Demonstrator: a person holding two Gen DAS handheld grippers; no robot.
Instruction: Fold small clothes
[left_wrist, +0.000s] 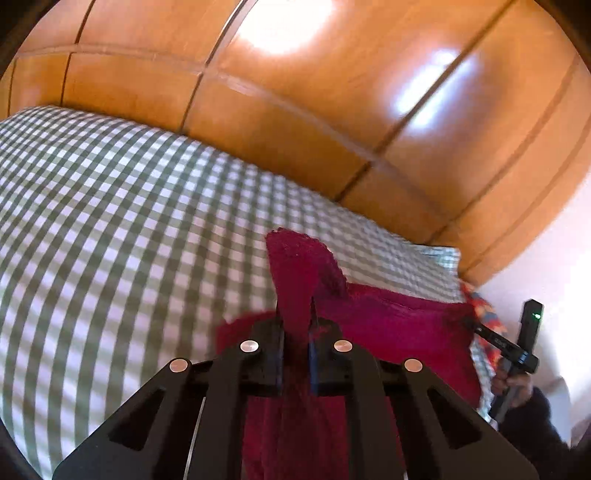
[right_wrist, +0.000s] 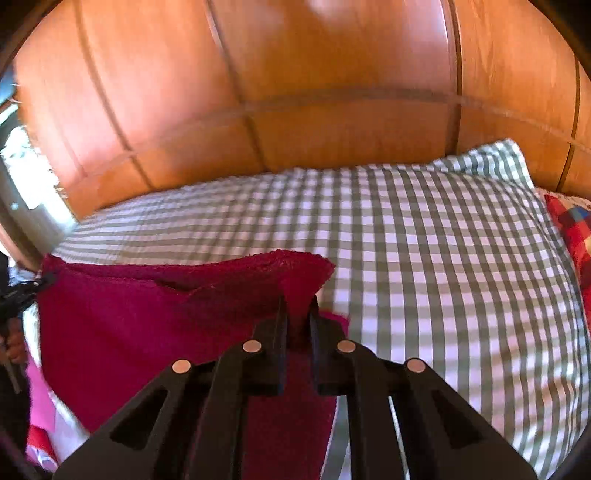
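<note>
Bedspread first, since it fills the whole left side of the left wrist view: green and white checks, a bit blurry, with a shiny wooden wardrobe right behind it on the far side. Moving toward the middle, the left gripper has its jaws clamped on a corner of the red cloth, and that corner pokes up past the fingertips. The rest of the cloth runs off to the right, held up above the bed. At the far right end of it you can see the right gripper hanging onto the other corner, with a hand on its handle and a patterned pillow just behind.

Right wrist view, same deal mirrored. Far left is the left gripper at its corner of the red cloth, which stretches fairly flat across to the middle. There the right gripper is closed tight on a bunched bit of the cloth's top edge. Right of that it's all checked bedspread, with the wardrobe behind and a colourful pillow at the far right edge.
</note>
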